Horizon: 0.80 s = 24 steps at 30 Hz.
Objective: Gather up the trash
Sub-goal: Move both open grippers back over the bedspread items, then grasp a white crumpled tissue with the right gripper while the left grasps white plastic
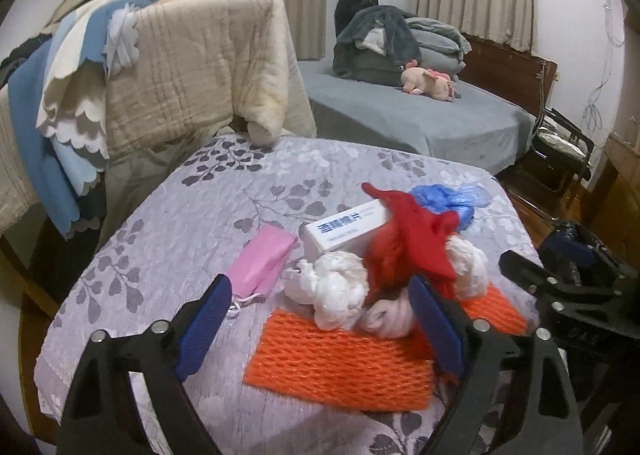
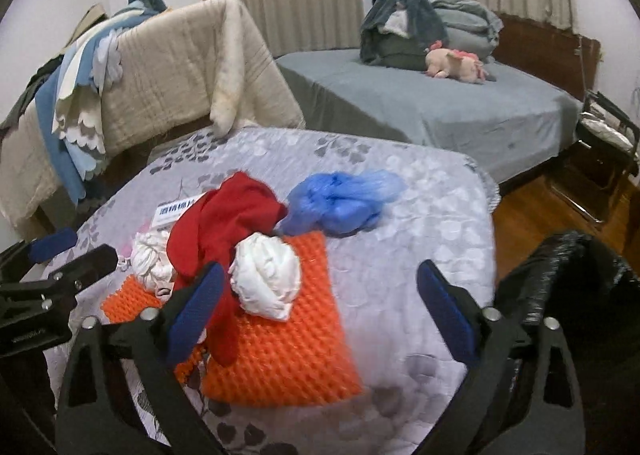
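the trash lies in one heap at the middle of the worktop (image 1: 168, 239), which is covered by a grey cloth with a leaf pattern. in the left wrist view the left tongs (image 1: 320, 325) stand wide apart and grip nothing; a crumpled white plastic bag (image 1: 336, 287) sits between and just beyond the blue pads (image 1: 208, 319), dead ahead. in the right wrist view the right tongs (image 2: 320, 309) are likewise wide apart and empty, with a second white wad (image 2: 268, 279) ahead, left of centre.

the left tongs appear the nearer to the first wad. both wads rest on a flat orange woven mesh sheet (image 2: 288, 355), long axis running across the frame. a red cloth (image 2: 224, 223) drapes between the wads and may snag. behind lie a white printed carton (image 1: 344, 229), a pink folded mask (image 1: 262, 263) at centre left and a blue plastic bag (image 2: 344, 199). a black bin liner (image 2: 568, 275) waits at lower right.
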Each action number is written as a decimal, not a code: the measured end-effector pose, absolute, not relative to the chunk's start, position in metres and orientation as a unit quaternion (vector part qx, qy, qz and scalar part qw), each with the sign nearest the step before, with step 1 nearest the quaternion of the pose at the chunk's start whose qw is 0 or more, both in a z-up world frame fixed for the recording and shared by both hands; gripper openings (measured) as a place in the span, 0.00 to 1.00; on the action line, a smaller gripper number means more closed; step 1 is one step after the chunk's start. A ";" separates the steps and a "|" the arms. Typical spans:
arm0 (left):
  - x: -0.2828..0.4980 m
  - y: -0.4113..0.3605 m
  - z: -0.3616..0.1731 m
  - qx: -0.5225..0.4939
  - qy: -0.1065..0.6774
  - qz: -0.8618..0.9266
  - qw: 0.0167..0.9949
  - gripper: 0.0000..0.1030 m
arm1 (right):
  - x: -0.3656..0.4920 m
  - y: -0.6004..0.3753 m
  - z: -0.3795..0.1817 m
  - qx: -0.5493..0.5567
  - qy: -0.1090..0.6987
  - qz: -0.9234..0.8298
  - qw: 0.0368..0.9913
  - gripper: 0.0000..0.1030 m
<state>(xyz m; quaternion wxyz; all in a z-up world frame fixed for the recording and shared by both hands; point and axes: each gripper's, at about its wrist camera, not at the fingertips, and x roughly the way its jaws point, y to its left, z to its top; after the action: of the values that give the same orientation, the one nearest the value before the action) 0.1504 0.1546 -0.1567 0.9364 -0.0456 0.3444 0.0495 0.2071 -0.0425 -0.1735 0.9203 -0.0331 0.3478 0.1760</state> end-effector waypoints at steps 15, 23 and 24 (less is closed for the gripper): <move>0.171 0.163 -0.179 -0.055 0.364 0.032 0.929 0.79 | 0.225 -0.017 -0.205 -0.036 0.396 0.238 0.886 0.42; 0.186 0.162 -0.193 -0.064 0.384 0.024 0.921 0.59 | 0.221 -0.019 -0.196 -0.033 0.391 0.254 0.884 0.25; 0.187 0.162 -0.195 -0.066 0.387 0.024 0.919 0.56 | 0.221 -0.020 -0.195 -0.034 0.391 0.254 0.884 0.25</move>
<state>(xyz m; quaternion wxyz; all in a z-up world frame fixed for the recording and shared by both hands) 0.1869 0.1623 -0.1948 0.9194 -0.0663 0.3869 0.0237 0.2210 -0.0203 -0.1952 0.8843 -0.0338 0.3906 0.2537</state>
